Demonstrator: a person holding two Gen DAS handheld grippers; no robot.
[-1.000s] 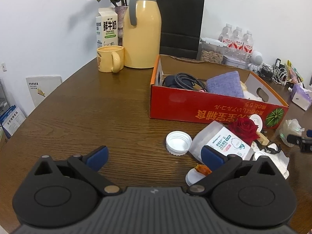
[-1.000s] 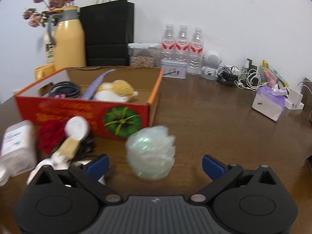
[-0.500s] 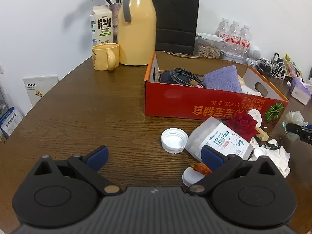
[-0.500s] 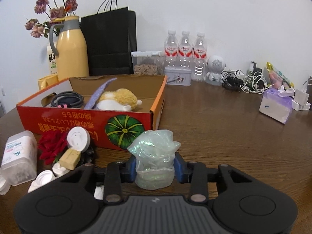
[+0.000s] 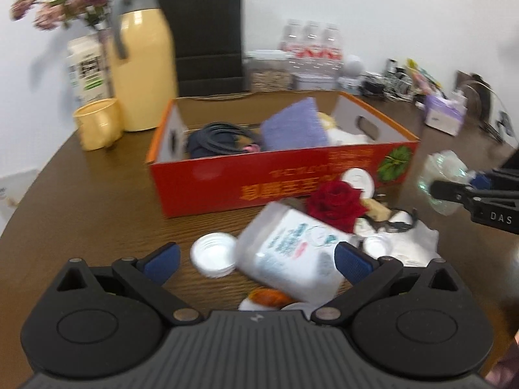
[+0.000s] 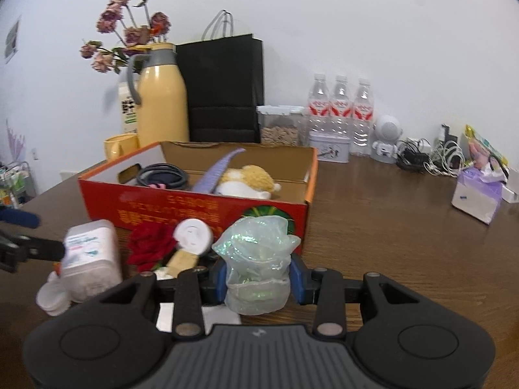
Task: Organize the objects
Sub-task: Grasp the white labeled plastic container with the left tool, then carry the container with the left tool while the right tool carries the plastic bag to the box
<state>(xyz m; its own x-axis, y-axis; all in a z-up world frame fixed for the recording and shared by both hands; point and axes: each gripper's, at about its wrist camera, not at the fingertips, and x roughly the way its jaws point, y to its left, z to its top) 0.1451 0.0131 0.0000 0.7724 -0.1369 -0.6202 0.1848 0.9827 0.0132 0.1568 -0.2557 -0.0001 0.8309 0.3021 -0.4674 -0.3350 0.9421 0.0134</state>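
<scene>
My right gripper (image 6: pixel 258 280) is shut on a crumpled iridescent green wrapper (image 6: pixel 258 259), held just above the table in front of the red cardboard box (image 6: pixel 194 209). It also shows in the left wrist view (image 5: pixel 454 191) with the wrapper (image 5: pixel 438 175). My left gripper (image 5: pixel 256 259) is open, its fingers either side of a white plastic jar (image 5: pixel 292 253) lying on its side. A white lid (image 5: pixel 212 256), a red rose (image 5: pixel 334 202) and small white caps lie beside it. The box holds black cables (image 5: pixel 220 137), a purple cloth (image 5: pixel 292 128) and a plush toy (image 6: pixel 249 180).
A yellow thermos (image 6: pixel 162 103), yellow mug (image 5: pixel 97 123), milk carton, flower vase and black paper bag (image 6: pixel 223 87) stand behind the box. Three water bottles (image 6: pixel 339 107), a tin, cables and a tissue pack (image 6: pixel 476 194) line the back right of the wooden table.
My right gripper closed on the green wrapper and lifted it slightly. My left gripper moved right and forward, so the white jar now lies between its open fingers.
</scene>
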